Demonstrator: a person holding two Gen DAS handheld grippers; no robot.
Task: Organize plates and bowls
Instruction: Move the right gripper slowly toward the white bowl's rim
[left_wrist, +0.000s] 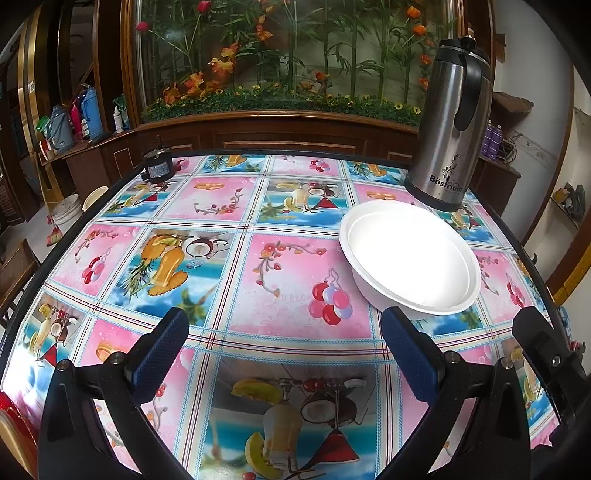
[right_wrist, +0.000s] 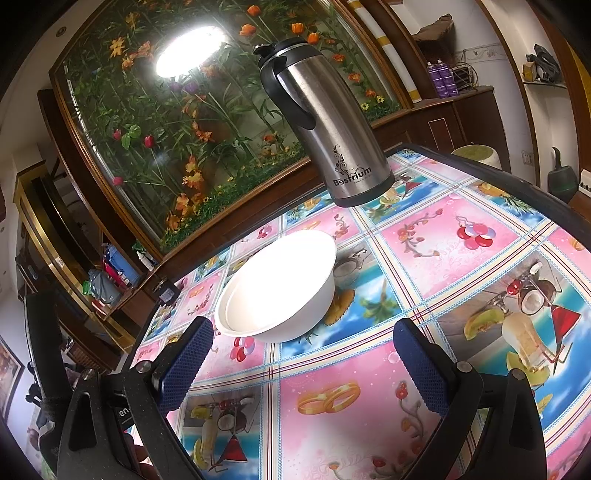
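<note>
White bowl (left_wrist: 410, 258) stands upright, mouth up, right of centre on the desk (left_wrist: 221, 206), before the steel flask (left_wrist: 448, 125). Both grippers' jaws spread, empty. Only the left view shows a small black device (left_wrist: 159, 167) upper left.

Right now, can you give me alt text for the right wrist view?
A white bowl sits on a table covered in a pink and blue fruit-print tablecloth, just ahead of the open, empty right gripper. Behind the bowl stands a steel Bestrium thermos jug, with a glass case of artificial flowers beyond.
</note>
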